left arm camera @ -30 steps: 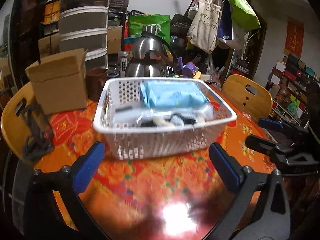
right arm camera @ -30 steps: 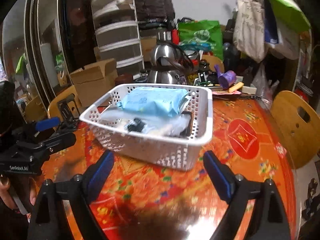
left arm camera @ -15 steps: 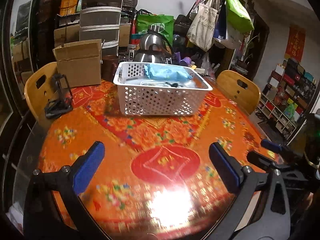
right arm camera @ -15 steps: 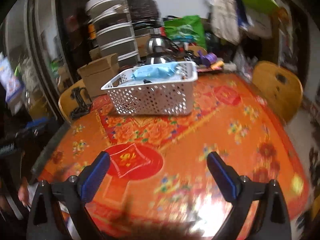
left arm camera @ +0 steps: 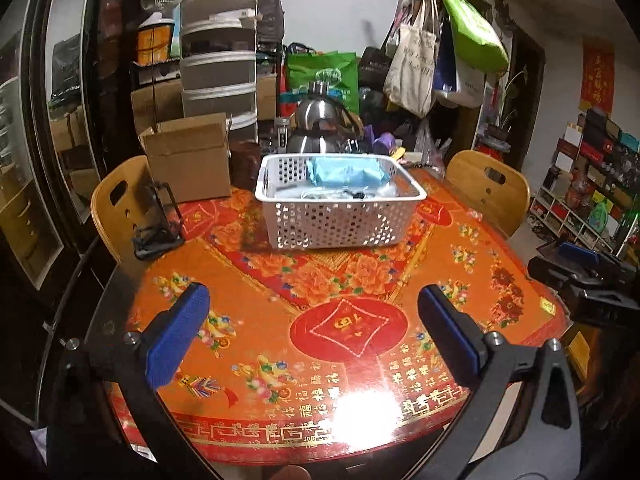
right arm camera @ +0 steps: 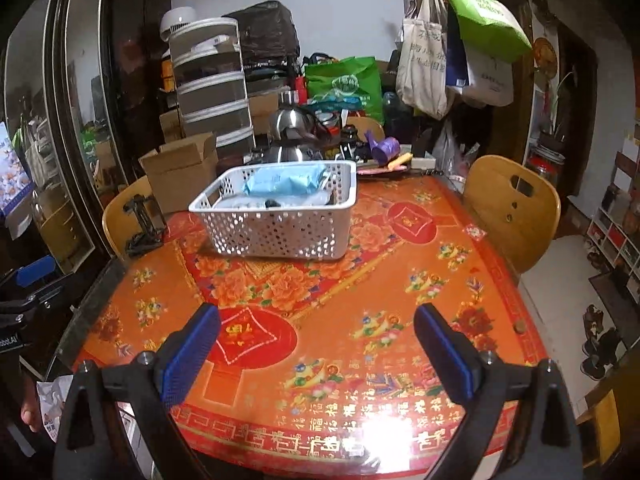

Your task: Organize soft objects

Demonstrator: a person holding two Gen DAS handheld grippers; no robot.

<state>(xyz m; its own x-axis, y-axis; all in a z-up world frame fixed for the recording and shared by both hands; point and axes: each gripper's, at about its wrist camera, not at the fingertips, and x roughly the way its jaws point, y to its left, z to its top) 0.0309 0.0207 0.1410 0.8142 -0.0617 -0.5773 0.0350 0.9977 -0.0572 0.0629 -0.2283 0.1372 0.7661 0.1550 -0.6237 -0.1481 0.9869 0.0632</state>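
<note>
A white perforated basket (left arm camera: 338,222) stands on the far half of the round orange table (left arm camera: 344,328). It holds a light blue soft pack (left arm camera: 346,171) on top of clear-wrapped soft items. The basket (right arm camera: 280,232) and blue pack (right arm camera: 284,180) also show in the right wrist view. My left gripper (left arm camera: 314,320) is open and empty, near the table's front edge, far from the basket. My right gripper (right arm camera: 316,340) is open and empty, also near the front edge. The right gripper shows at the far right of the left wrist view (left arm camera: 576,264).
A cardboard box (left arm camera: 188,160) and a steel kettle (left arm camera: 320,124) stand behind the basket. A black clamp-like object (left arm camera: 156,224) lies at the table's left. Wooden chairs (left arm camera: 488,192) stand left and right. Bags (left arm camera: 416,64) hang on a rack behind.
Both grippers have pulled back from the basket towards the table's front edge. The basket now looks small and distant. Both stayed open and empty.
</note>
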